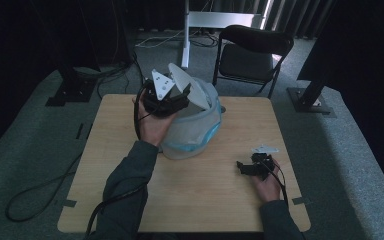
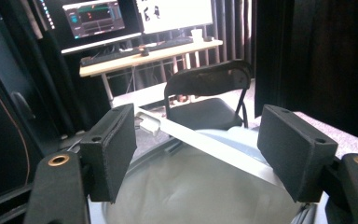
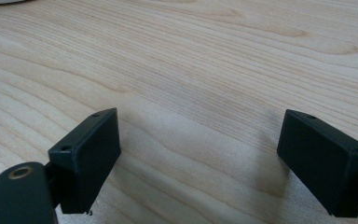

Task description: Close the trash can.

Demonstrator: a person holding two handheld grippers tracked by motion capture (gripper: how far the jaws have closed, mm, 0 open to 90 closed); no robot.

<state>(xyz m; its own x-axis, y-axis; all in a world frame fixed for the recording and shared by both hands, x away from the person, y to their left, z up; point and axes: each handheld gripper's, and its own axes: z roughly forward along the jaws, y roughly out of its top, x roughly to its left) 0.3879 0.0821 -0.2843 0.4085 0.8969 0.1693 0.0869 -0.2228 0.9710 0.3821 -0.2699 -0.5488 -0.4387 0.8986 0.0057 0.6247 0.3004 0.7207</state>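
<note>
The bin [image 1: 192, 131] is sitting mid-table, its white lid [image 1: 190, 90] tilted up at the far rim. We are holding our left gripper [image 2: 196, 154] spread around the lid, not yet pinching; our right gripper [image 1: 245, 167] is resting spread, near right.

So that's two grippers: the left gripper [image 1: 180, 95] up at the one bin [image 1: 200, 135], right over its one white lid [image 1: 192, 90], and the right gripper [image 1: 241, 167] low over the one table [image 1: 130, 150]. One folding chair [image 1: 252, 52] beyond the left one.

matt wood table [image 1: 195, 200], translucent plastic bin [image 1: 192, 142]
</note>
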